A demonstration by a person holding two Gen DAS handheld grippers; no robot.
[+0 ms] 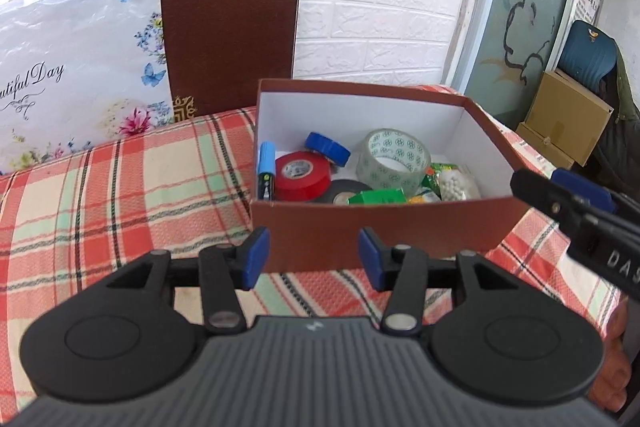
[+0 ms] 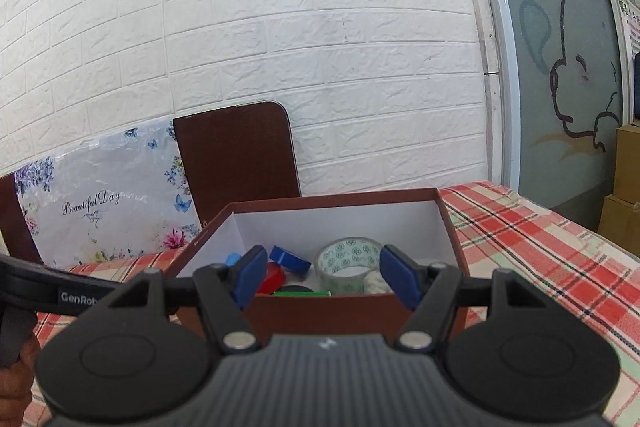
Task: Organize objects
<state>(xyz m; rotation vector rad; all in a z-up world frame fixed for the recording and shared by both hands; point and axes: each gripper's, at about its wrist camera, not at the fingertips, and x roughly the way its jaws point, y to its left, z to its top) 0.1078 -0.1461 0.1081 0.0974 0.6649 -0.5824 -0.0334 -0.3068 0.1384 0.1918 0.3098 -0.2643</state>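
A brown box (image 1: 360,227) with a white inside stands on the plaid cloth. It holds a red tape roll (image 1: 302,177), a blue tape roll (image 1: 327,147), a clear tape roll (image 1: 394,157), a black tape roll (image 1: 346,191), a blue marker (image 1: 266,171), a green packet (image 1: 376,195) and a bag of white beads (image 1: 456,183). My left gripper (image 1: 314,259) is open and empty just in front of the box. My right gripper (image 2: 326,279) is open and empty before the box (image 2: 320,311); it also shows in the left wrist view (image 1: 560,199) at the box's right corner.
The red-green plaid cloth (image 1: 120,195) covers the table. A brown board (image 1: 230,35) and a floral panel (image 1: 76,67) lean on the white brick wall behind. Cardboard boxes (image 1: 564,119) stand at the right beyond the table edge.
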